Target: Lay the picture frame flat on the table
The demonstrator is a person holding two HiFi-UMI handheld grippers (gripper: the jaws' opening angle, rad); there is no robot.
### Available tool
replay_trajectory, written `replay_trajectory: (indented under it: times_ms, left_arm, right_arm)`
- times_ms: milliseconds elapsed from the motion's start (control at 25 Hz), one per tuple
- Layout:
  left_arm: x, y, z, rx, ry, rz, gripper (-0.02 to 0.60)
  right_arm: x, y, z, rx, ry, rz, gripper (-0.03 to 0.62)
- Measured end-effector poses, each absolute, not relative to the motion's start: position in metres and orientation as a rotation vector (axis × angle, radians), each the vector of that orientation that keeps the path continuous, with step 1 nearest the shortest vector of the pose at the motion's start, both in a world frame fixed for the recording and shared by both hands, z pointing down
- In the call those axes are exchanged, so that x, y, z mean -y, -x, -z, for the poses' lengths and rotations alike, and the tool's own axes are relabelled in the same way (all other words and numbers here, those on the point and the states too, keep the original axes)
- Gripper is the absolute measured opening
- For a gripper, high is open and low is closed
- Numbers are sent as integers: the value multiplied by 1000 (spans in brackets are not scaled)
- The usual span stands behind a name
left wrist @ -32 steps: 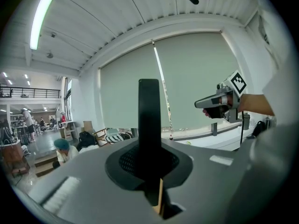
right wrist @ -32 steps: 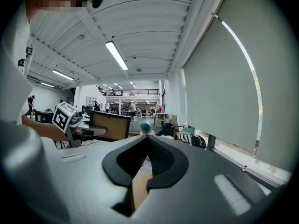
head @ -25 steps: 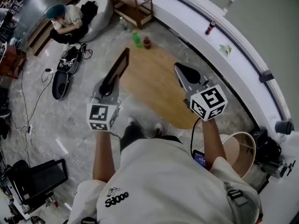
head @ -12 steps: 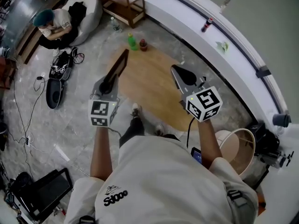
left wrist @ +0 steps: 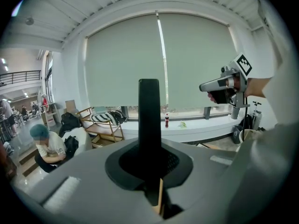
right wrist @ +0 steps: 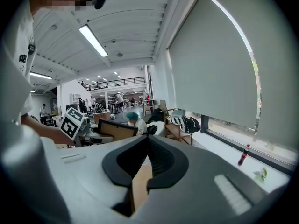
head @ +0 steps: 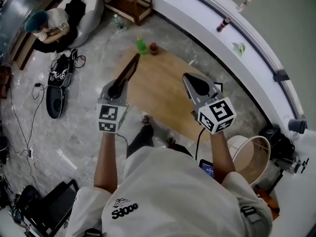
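Left gripper is clamped on the frame, holding it upright and edge-on over the left side of the table (contact unclear), probably ready to tip it flat. Right gripper hovers nearby, jaws together, empty

Head view steeply down onto the table, gripper views close behind their jaws, near level, all three sharing the windowsill bottle.
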State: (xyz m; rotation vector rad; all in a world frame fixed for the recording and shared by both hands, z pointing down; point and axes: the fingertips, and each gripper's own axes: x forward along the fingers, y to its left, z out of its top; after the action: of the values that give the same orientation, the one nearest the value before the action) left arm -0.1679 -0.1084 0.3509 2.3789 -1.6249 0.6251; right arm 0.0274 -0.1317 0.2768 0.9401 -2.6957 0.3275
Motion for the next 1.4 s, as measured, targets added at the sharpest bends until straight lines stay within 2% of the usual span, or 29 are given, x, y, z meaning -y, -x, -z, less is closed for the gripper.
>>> replay_trajectory:
  times_ms: [720,1400]
  left_arm:
    - [178,179,-472,1419,-2343,-808,20]
    - [227,176,-641,1200,-2239,-966,21]
  right_arm:
    - [199,-18,-381,2528,-962,-467,3]
    - [228,-16,-511,2387,-970,-696,3]
